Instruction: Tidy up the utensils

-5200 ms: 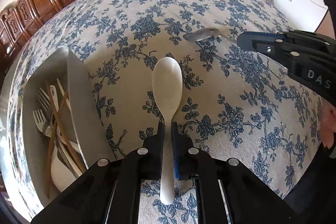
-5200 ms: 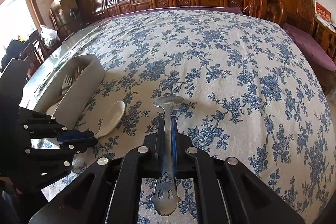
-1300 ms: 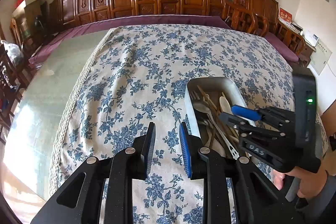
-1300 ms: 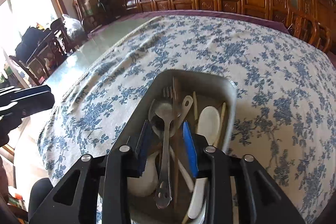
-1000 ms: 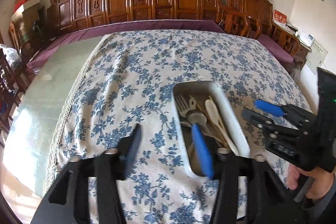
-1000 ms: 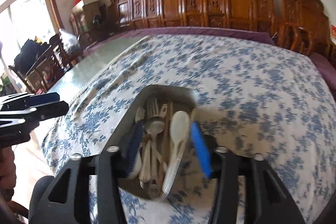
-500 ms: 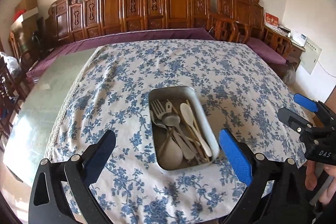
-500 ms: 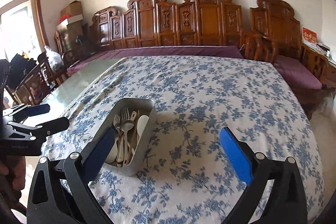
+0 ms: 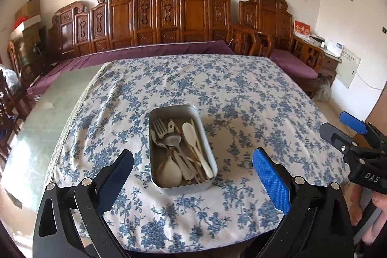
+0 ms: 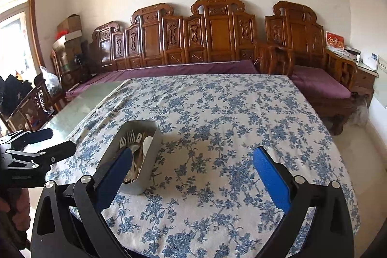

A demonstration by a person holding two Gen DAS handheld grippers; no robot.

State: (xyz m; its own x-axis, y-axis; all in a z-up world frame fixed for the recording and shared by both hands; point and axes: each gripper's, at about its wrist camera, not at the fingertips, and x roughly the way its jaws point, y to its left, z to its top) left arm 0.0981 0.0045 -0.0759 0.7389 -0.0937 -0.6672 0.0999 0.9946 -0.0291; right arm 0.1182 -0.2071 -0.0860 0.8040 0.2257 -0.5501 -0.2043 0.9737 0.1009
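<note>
Utensils sit gathered in the metal tray (image 9: 207, 146), mid-frame in your left wrist view.

Inside it lie a fork (image 9: 158, 125), a metal spoon (image 9: 172, 139), a white plastic spoon (image 9: 191, 134) and a white ladle-like spoon (image 9: 169, 175), overlapping. The tray rests on the blue-floral tablecloth (image 9: 241, 98), at lower left in your right wrist view. Your left gripper (image 9: 192, 169) is spread wide and empty; your right gripper (image 10: 192, 167) is likewise wide and empty. Carved wooden benches (image 10: 217, 40) line the upper frame.
</note>
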